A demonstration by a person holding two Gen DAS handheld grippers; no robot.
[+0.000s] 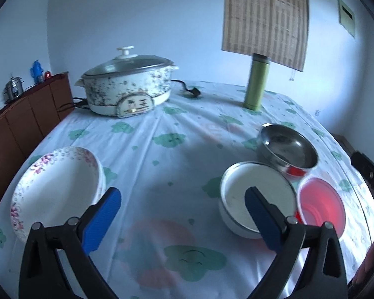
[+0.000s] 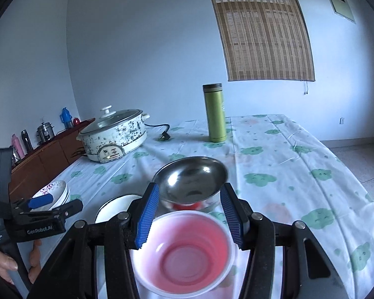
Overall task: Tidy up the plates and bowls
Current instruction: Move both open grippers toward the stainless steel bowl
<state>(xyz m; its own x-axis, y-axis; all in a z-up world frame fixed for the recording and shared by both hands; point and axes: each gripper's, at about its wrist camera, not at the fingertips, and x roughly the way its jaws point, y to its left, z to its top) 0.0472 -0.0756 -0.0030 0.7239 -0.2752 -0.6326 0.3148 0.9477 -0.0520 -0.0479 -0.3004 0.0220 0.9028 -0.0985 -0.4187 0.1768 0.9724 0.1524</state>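
Note:
A floral white plate stack (image 1: 54,189) lies at the table's left, also in the right wrist view (image 2: 56,194). A white enamel bowl (image 1: 256,196) sits right of centre. Behind it a steel bowl (image 1: 286,147) rests on a red one. A pink plastic bowl (image 1: 321,206) is beside them. My left gripper (image 1: 184,199) is open and empty above the cloth between the plates and the white bowl. My right gripper (image 2: 190,194) is open, its fingers either side of the pink bowl (image 2: 187,251), with the steel bowl (image 2: 190,180) just beyond.
An electric hot pot (image 1: 129,84) with its cord stands at the back left. A green thermos (image 1: 256,82) stands at the back. A wooden sideboard (image 1: 25,119) runs along the table's left. The table's right edge drops to the floor (image 2: 356,159).

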